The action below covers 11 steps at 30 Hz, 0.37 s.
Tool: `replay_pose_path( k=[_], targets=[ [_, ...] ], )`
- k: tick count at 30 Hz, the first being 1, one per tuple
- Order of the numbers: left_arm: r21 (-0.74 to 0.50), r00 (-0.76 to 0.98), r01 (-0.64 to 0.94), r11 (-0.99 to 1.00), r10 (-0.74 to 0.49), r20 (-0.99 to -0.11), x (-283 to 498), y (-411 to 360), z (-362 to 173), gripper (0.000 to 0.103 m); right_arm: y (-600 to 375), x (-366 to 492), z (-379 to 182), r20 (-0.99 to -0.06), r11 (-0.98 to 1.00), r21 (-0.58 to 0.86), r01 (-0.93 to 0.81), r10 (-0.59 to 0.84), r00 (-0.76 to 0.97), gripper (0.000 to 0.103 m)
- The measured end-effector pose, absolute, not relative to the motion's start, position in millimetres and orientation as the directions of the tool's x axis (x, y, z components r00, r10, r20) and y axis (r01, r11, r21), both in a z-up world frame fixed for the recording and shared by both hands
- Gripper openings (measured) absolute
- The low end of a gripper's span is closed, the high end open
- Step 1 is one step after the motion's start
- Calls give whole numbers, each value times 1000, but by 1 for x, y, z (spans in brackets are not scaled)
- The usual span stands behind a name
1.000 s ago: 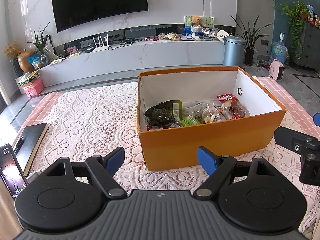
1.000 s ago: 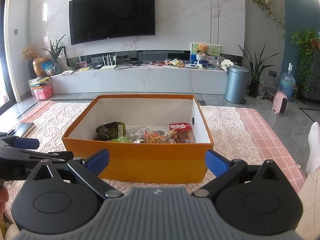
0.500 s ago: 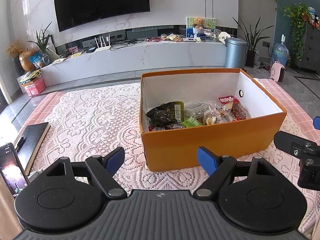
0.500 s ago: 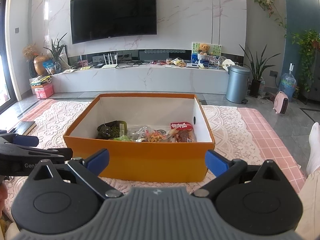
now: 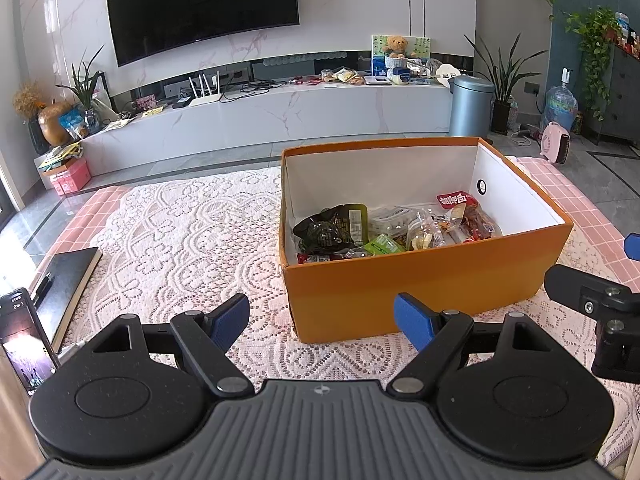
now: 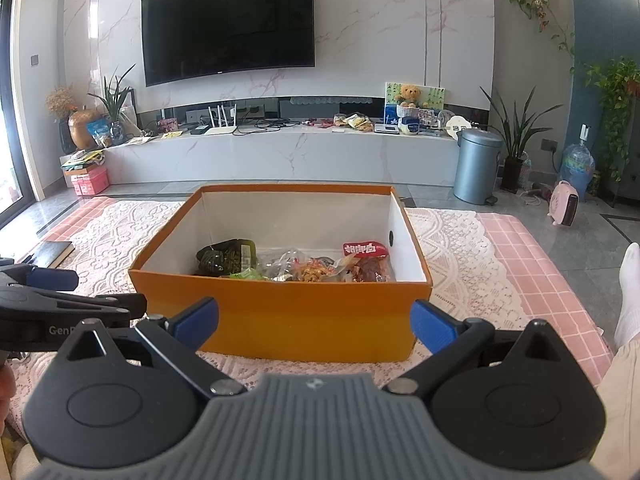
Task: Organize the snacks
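Observation:
An orange cardboard box (image 5: 424, 280) (image 6: 304, 316) with white inner walls stands on the lace cloth. Inside lie several snack packets: a dark green pack (image 5: 332, 230) (image 6: 226, 258), a red-labelled pack (image 5: 458, 202) (image 6: 366, 250) and clear wrapped ones (image 6: 304, 268). My left gripper (image 5: 322, 318) hovers open in front of the box's near left corner, nothing between its blue pads. My right gripper (image 6: 314, 322) is open too, held before the box's near wall. Each gripper shows at the edge of the other's view.
A black notebook with a pen (image 5: 66, 280) and a lit phone (image 5: 24, 340) lie at the table's left edge. The lace cloth (image 5: 180, 232) covers a pink checked table. A person's socked foot (image 6: 630, 280) shows at the right. TV console and bin (image 6: 476, 164) stand far behind.
Both grippers have drawn back and risen slightly, so the box sits a little lower and farther in each view. Nothing was taken or let go.

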<state>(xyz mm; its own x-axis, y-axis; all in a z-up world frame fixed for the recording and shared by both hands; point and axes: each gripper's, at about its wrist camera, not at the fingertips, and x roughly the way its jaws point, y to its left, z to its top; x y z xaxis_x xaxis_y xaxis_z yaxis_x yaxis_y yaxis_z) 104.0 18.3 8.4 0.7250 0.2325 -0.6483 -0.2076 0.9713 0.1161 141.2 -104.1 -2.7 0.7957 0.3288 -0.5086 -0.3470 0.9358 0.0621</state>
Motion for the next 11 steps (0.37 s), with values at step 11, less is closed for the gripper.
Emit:
replay_pose_path(
  k=[11],
  targets=[
    [122, 733, -202, 972, 233, -639, 102, 17, 11, 96, -103, 140, -4, -512, 935, 63, -349, 330, 793, 99]
  ],
)
